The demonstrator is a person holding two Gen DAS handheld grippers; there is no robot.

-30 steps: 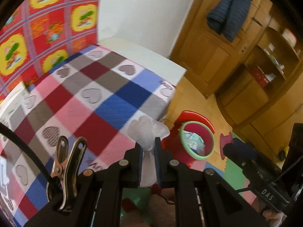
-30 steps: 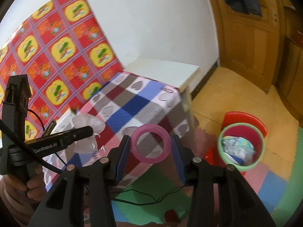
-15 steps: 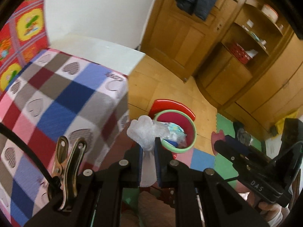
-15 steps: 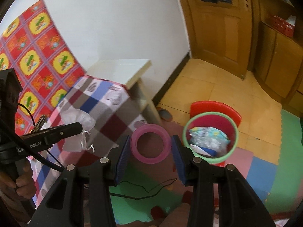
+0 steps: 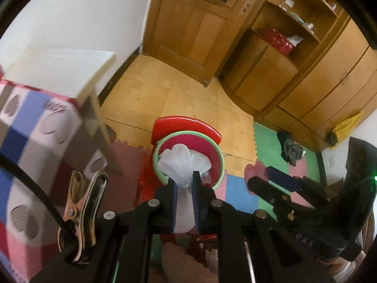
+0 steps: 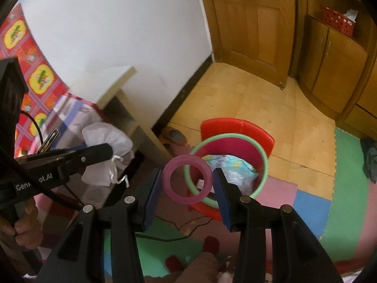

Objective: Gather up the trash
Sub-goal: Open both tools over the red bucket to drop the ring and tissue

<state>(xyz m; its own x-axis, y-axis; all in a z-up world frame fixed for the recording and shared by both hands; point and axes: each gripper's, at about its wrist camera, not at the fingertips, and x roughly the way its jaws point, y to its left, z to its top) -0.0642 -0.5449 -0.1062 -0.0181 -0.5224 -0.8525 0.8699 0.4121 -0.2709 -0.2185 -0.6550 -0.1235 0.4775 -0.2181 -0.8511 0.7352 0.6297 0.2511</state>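
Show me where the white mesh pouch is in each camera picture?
Left wrist view: the white mesh drawstring pouch sits in the bottom middle, pinched between the left gripper jaws, in front of the bin.
Right wrist view: the pouch is at the left edge, halfway down, held by the left gripper reaching in from the left.
Shared landmark: the red bin with the green rim on the floor.

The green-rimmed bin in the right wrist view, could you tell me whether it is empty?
No, the green-rimmed bin already holds crumpled printed packaging lying inside against its red wall.
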